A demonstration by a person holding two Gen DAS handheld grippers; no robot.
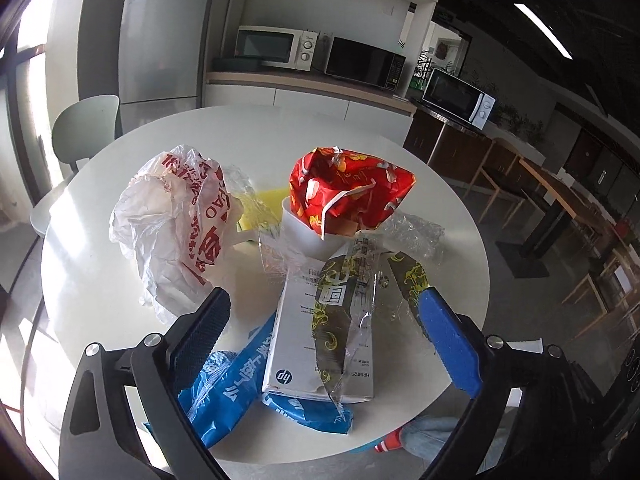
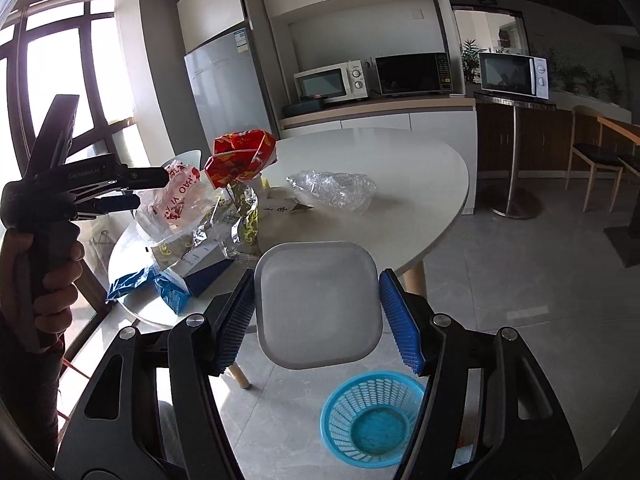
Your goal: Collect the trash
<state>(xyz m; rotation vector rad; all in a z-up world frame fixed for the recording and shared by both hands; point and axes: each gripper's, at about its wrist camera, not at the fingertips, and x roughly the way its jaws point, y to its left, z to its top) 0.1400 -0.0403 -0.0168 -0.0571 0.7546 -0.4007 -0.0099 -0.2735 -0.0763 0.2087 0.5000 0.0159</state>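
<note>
My left gripper (image 1: pixel 320 332) is open above the round white table (image 1: pixel 100 280), over a white HP box (image 1: pixel 308 344) under a torn clear-and-black wrapper (image 1: pixel 348 300). A blue plastic bag (image 1: pixel 228 392) lies under the box. A white-and-red plastic bag (image 1: pixel 176 220) lies to the left. A red wrapper (image 1: pixel 344 188) sits in a white bowl (image 1: pixel 300 232). Crumpled clear plastic (image 1: pixel 416 236) lies to the right. My right gripper (image 2: pixel 316 316) is shut on a white square dish (image 2: pixel 318 312), held off the table above a blue mesh basket (image 2: pixel 372 424) on the floor.
A yellow item (image 1: pixel 264 204) lies behind the bowl. A pale green chair (image 1: pixel 86 128) stands at the table's far left. A counter with microwaves (image 1: pixel 276 46) and a fridge (image 1: pixel 164 40) are behind. The right wrist view shows the left gripper (image 2: pixel 120 192) and tiled floor (image 2: pixel 520 300).
</note>
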